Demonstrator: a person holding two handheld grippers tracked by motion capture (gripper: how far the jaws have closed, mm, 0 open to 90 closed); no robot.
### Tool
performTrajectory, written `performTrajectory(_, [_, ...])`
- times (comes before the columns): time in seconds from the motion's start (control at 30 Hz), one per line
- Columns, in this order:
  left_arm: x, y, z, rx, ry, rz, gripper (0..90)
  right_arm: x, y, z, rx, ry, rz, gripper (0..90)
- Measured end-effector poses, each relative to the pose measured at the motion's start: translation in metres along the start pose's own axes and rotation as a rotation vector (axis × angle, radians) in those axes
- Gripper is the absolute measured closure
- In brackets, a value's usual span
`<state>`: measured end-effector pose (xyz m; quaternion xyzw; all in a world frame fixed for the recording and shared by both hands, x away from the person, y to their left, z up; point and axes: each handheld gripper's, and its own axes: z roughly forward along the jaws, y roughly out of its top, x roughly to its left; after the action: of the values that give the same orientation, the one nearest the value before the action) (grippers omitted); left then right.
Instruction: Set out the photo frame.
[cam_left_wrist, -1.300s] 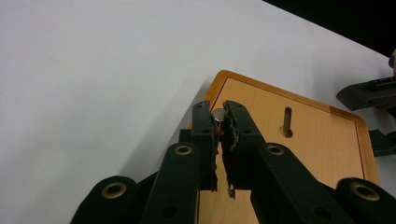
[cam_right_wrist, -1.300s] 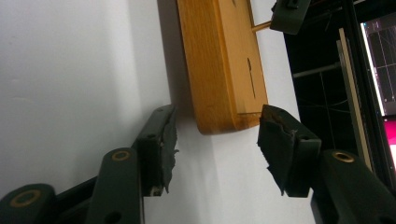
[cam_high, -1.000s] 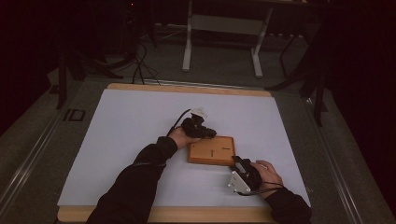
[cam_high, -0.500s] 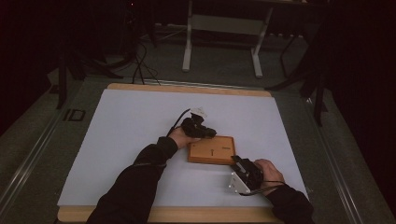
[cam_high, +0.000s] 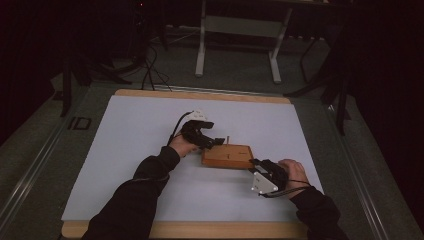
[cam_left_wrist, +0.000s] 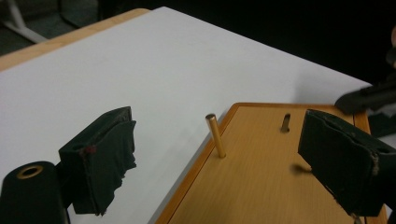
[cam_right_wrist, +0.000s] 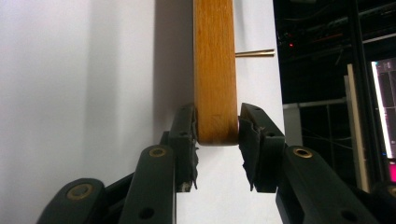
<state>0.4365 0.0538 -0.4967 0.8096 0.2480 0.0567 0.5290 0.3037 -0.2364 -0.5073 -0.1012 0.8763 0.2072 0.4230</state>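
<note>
The wooden board (cam_high: 227, 156) is a flat, honey-coloured slab with rounded corners, lying on the white sheet (cam_high: 130, 145) that covers the table (cam_high: 200, 95), a little right of the sheet's middle. A thin brass pin (cam_left_wrist: 215, 136) stands upright in it near one edge, and in the left gripper view a short dark slot (cam_left_wrist: 285, 122) shows farther along its top. Compared with a second ago, the left gripper (cam_high: 210, 143) has let go of the pin: its jaws have just been opening and now stand spread wide, the pin free between them and touching neither pad, and the gripper has drawn back slightly from the board. The right gripper (cam_right_wrist: 217, 135) has lifted a little at the board's near right corner, its jaws have just been closing, and its two pads now pinch the board's edge from top and underside. The board thus lies between the two grippers, its pin end just ahead of the left one and its opposite corner clamped in the right one.
</note>
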Motion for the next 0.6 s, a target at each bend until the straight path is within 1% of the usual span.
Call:
performTrajectory(0.07, [-0.001,-0.002,-0.007,-0.004,0.009,0.007,11.1,-0.009,-0.001,0.0,-0.011,0.029,0.031,67.7])
performTrajectory(0.13, [-0.001,-0.004,-0.014,-0.017,0.009,0.0,10.6,-0.016,-0.003,0.0,-0.024,0.051,0.046,67.8])
performTrajectory(0.23, [-0.003,-0.006,-0.024,-0.02,0.019,0.014,9.8,-0.026,-0.006,0.001,-0.041,0.075,0.078,67.8])
performTrajectory(0.3, [-0.005,-0.007,-0.03,-0.021,0.029,0.027,9.8,-0.031,-0.007,0.001,-0.048,0.089,0.092,67.8])
performTrajectory(0.37, [-0.006,-0.009,-0.035,-0.018,0.036,0.029,9.8,-0.036,-0.009,0.002,-0.058,0.105,0.117,67.8])
performTrajectory(0.4, [-0.006,-0.01,-0.039,-0.018,0.041,0.037,9.7,-0.039,-0.009,0.002,-0.059,0.111,0.122,67.8])
performTrajectory(0.43, [-0.006,-0.01,-0.042,-0.012,0.044,0.037,9.7,-0.042,-0.009,0.002,-0.063,0.118,0.14,67.8])
performTrajectory(0.6, [-0.008,-0.014,-0.055,-0.022,0.049,0.033,9.4,-0.054,-0.013,0.005,-0.085,0.153,0.199,67.7])
